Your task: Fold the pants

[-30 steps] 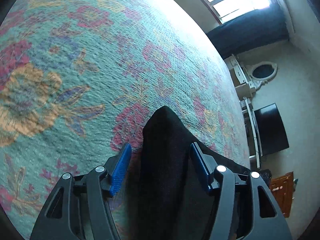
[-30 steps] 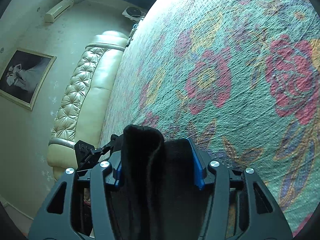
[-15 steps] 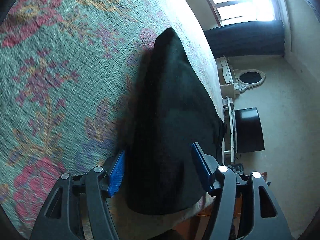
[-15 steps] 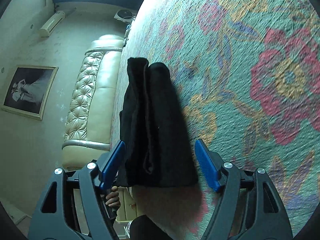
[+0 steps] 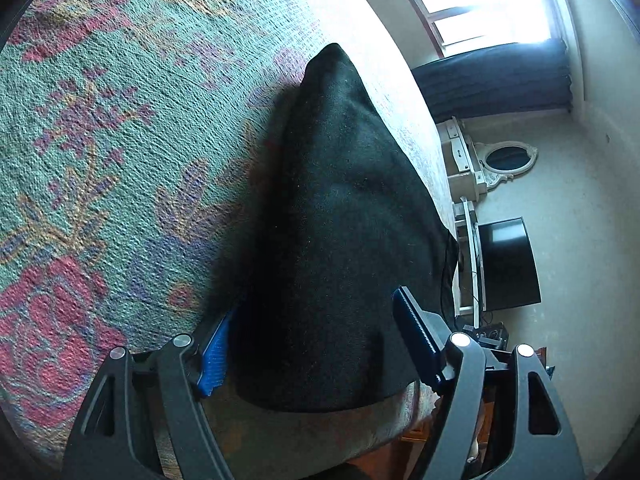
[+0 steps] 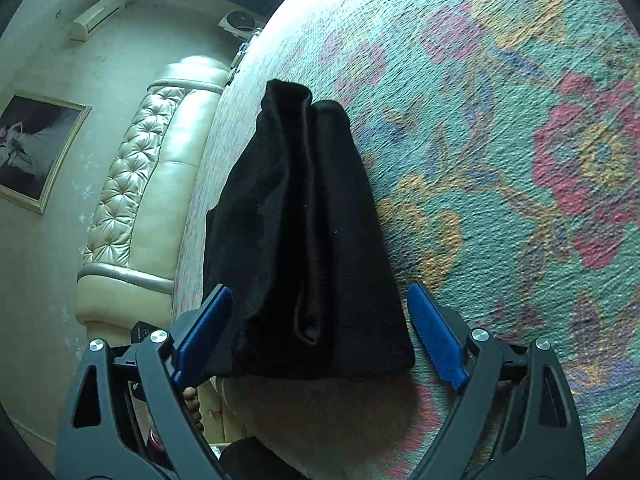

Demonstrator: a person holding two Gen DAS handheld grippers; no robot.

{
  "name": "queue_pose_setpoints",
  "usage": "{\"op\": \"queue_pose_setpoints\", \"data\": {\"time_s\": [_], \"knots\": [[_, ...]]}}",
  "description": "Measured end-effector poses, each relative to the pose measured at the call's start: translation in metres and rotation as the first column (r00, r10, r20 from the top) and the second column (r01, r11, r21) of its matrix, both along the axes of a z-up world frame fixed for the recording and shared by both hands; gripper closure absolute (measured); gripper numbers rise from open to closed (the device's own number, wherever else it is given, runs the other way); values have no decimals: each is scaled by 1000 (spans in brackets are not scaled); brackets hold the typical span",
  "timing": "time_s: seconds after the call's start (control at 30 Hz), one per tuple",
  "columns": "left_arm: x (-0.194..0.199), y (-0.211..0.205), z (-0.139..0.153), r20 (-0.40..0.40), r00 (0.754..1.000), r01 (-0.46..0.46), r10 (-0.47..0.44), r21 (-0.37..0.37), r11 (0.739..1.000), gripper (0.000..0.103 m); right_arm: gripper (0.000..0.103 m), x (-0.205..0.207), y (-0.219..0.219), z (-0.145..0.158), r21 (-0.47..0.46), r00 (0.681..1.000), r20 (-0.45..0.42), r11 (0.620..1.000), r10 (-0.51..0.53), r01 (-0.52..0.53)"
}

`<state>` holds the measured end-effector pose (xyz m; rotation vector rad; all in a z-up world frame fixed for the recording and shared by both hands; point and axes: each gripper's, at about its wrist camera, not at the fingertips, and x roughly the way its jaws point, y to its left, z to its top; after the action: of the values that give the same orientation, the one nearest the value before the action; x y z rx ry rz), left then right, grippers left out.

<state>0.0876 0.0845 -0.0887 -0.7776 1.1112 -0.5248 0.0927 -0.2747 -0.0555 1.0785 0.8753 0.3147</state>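
Black pants (image 5: 340,216) lie folded into a compact bundle on the floral bedspread (image 5: 100,140), close to its edge. In the left wrist view the bundle fills the centre, tapering to a point toward the upper middle of the frame, its near hem at lower centre. The left gripper (image 5: 316,344) sits at the bottom of the frame, blue pads either side of the near hem; its jaws have just been opening and stand released, the cloth between them but not pinched. The left pad is right against the fabric edge, cannot tell if it touches; the right pad shows a gap.

In the right wrist view the pants (image 6: 304,240) sit centre frame, a vertical fold crease running down the middle, left part hanging near the bedspread (image 6: 500,140) edge. The right gripper (image 6: 320,336) is at the bottom, jaws just been opening too, spread wide and clear of the bundle on both sides, holding nothing.

Background: a cream tufted headboard (image 6: 132,184) at left, a framed picture (image 6: 32,148) on the wall at far left, a window (image 5: 492,0) at upper right and a dark TV screen (image 5: 508,264) at right.
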Motion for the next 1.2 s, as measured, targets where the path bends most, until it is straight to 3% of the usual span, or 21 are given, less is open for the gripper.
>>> {"op": "queue_pose_setpoints", "data": {"time_s": [0.13,0.17,0.27,0.37,0.47,0.63,1.2], "knots": [[-4,-11,1,18,1000,19,-21,80,997,32,16,6,15,2,-32,998,-11,997,63,-63],[-4,-15,1,18,1000,21,-22,100,995,40,19,6,18,2,-38,997,-22,997,69,-70],[-3,-13,1,11,1000,8,-9,114,993,49,41,4,16,-2,-31,998,-28,997,63,-64],[-5,-3,-1,-2,1000,-11,11,104,995,57,52,-3,12,-7,1,998,-5,998,56,-56],[-7,-10,6,22,1000,-11,7,158,987,60,58,-7,12,-7,12,999,2,999,37,-37],[-10,-20,15,45,999,-21,11,221,975,62,63,-11,7,-7,27,1000,9,999,24,-24],[-16,-40,26,73,997,-13,-10,313,950,64,68,-18,4,2,37,1000,9,999,23,-23]]}}
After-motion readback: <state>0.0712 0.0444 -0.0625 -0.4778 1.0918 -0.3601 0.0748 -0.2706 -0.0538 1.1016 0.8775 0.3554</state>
